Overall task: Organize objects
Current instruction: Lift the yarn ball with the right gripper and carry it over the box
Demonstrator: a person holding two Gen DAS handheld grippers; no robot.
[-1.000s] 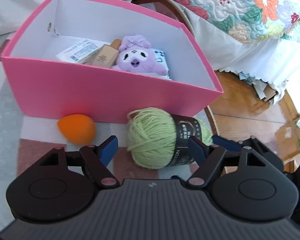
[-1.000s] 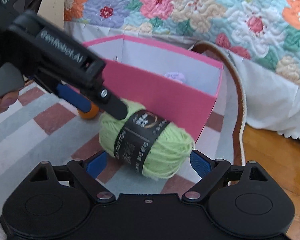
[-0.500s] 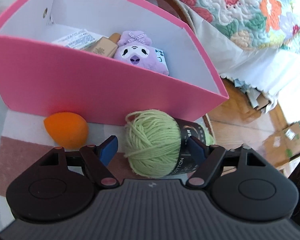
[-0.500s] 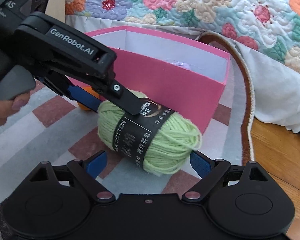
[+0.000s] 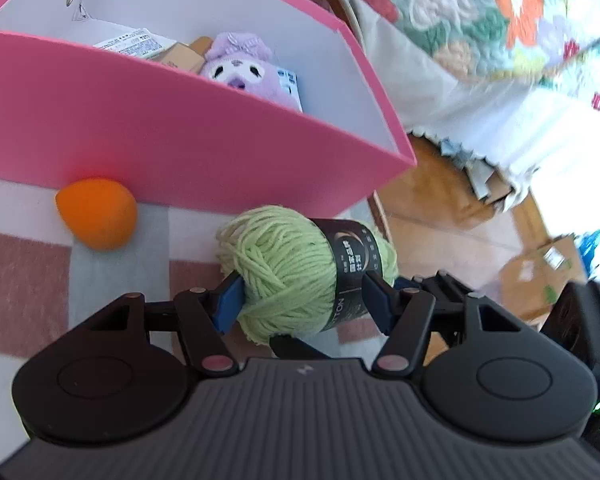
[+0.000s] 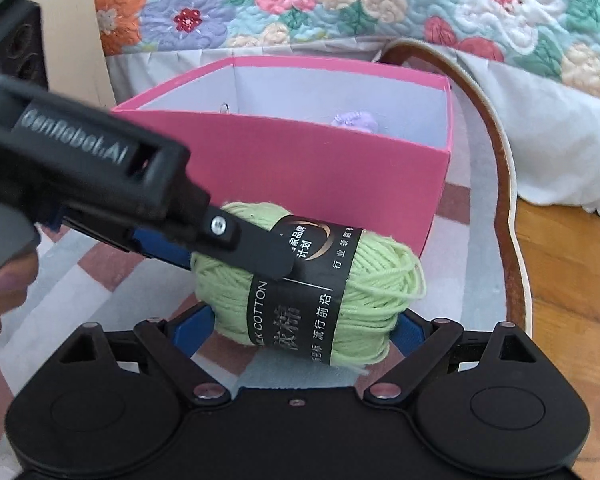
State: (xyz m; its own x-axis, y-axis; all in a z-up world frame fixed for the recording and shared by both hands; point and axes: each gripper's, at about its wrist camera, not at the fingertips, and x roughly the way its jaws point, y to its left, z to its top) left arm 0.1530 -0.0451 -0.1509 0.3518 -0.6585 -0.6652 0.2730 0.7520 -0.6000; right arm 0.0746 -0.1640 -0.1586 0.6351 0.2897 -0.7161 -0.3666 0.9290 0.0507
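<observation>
Quilt (image 6: pixel 340 0) with a flower pattern fills the background above a striped rug (image 5: pixel 24 272). On the rug stands a pink box (image 5: pixel 172 136) holding a purple plush (image 5: pixel 240 64) and some packets. Yarn (image 5: pixel 284 272) — a green ball with a black band — lies on the rug just in front of the box. An orange sponge (image 5: pixel 98 218) sits to its left, against the box wall. The left gripper (image 5: pixel 300 300) is closing, its blue pads touching the yarn on both sides. The right gripper (image 6: pixel 296 332) stands wide around the yarn — its jaws are opening.
</observation>
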